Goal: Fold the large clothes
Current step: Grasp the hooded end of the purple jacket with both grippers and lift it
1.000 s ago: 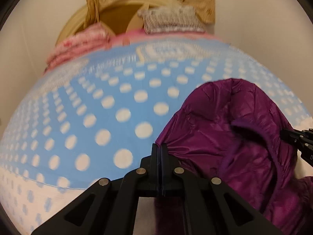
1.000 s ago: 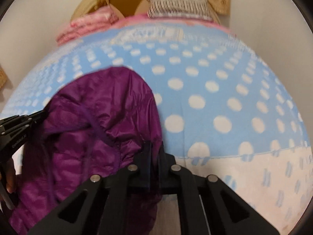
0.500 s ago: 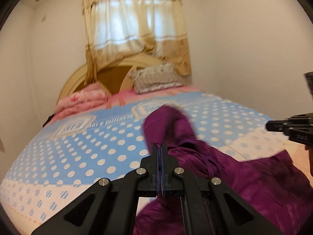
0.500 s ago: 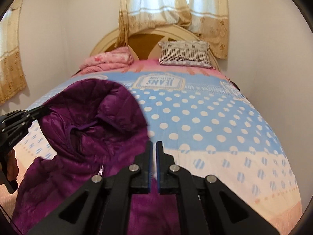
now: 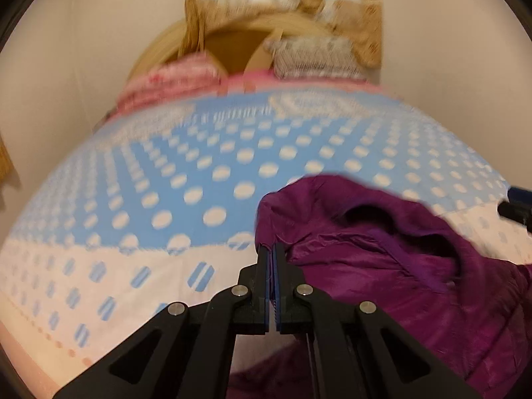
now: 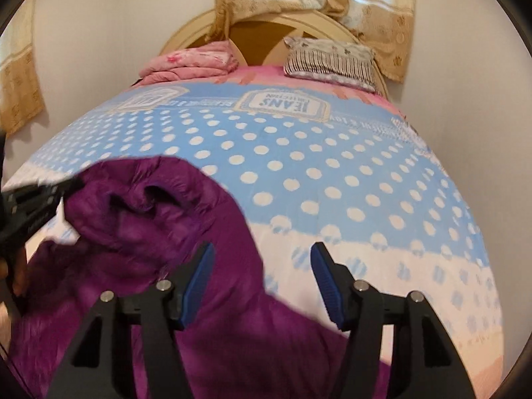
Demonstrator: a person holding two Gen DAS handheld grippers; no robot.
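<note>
the purple puffer jacket (image 6: pixel 133 266) lies crumpled, hood up, at the near end of the bed (image 6: pixel 332 179), on its blue polka-dot cover. only the right wrist view sharply shows the striped pillow (image 6: pixel 329 63) and folded pink blanket (image 6: pixel 189 63); the left view is blurred. the left tool (image 5: pixel 272 259) is pressed together, pinching jacket fabric. the right tool (image 6: pixel 262 266) has just been opening; its jaws are spread, gripping nothing.

Right gripper (image 6: pixel 262 282) is standing with jaws apart, having just been opening; nothing is sitting between its blue-padded fingers (image 6: pixel 199 279). Purple jacket (image 6: pixel 159 232) is lying bunched at the bed's (image 6: pixel 332 173) near left corner. Left gripper (image 6: pixel 33 206) is touching the jacket's left edge. Striped pillow (image 6: pixel 329 60) and pink blanket (image 6: pixel 193 63) are resting at the head end.
</note>
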